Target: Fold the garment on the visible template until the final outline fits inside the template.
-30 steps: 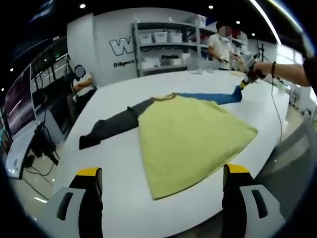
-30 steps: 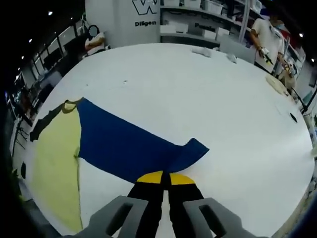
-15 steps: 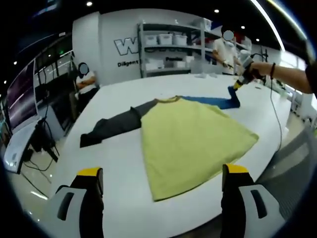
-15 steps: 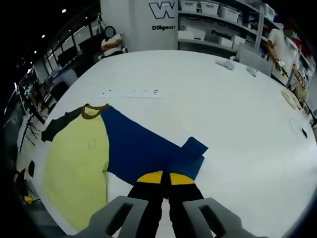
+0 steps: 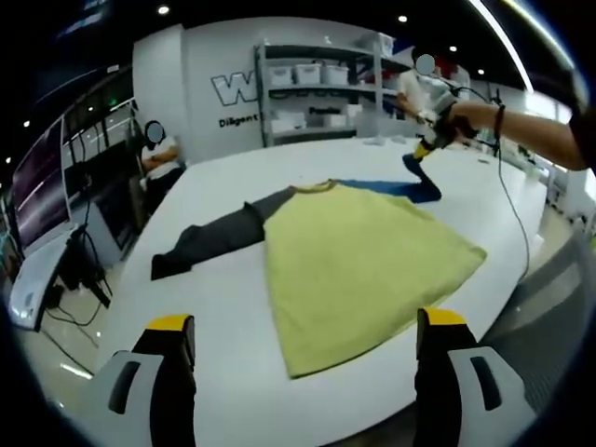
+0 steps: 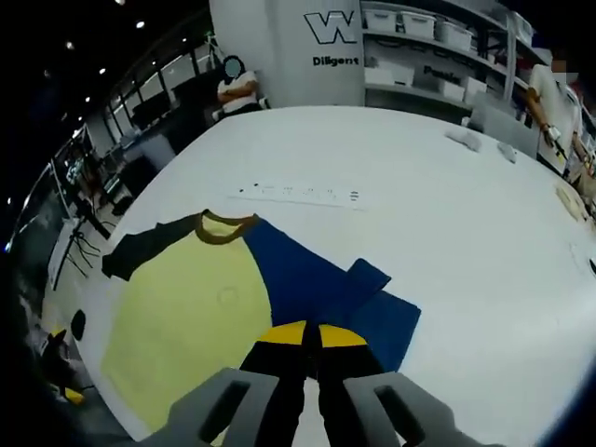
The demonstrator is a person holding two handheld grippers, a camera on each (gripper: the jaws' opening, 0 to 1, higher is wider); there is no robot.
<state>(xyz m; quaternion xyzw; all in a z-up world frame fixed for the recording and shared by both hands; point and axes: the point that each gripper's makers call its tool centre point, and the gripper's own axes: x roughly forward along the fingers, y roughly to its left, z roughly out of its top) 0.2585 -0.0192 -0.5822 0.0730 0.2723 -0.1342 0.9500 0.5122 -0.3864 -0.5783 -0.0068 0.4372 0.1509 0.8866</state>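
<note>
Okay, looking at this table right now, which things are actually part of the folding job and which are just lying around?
Part of the job:
- garment, yellow body
- its blue sleeve, pinched in the right gripper
- its dark sleeve, lying flat
- left gripper, open, holding nothing

Just lying about:
- small white items at the table's far side
- shelf bins

Around my wide white round-edged worktop [image 5: 223,279] I see a white back wall with dark lettering [image 6: 335,42], grey metal shelving stacked with white bins [image 5: 307,88], small round ceiling spotlights [image 5: 164,10], and a dark monitor bank [image 5: 37,182].
</note>
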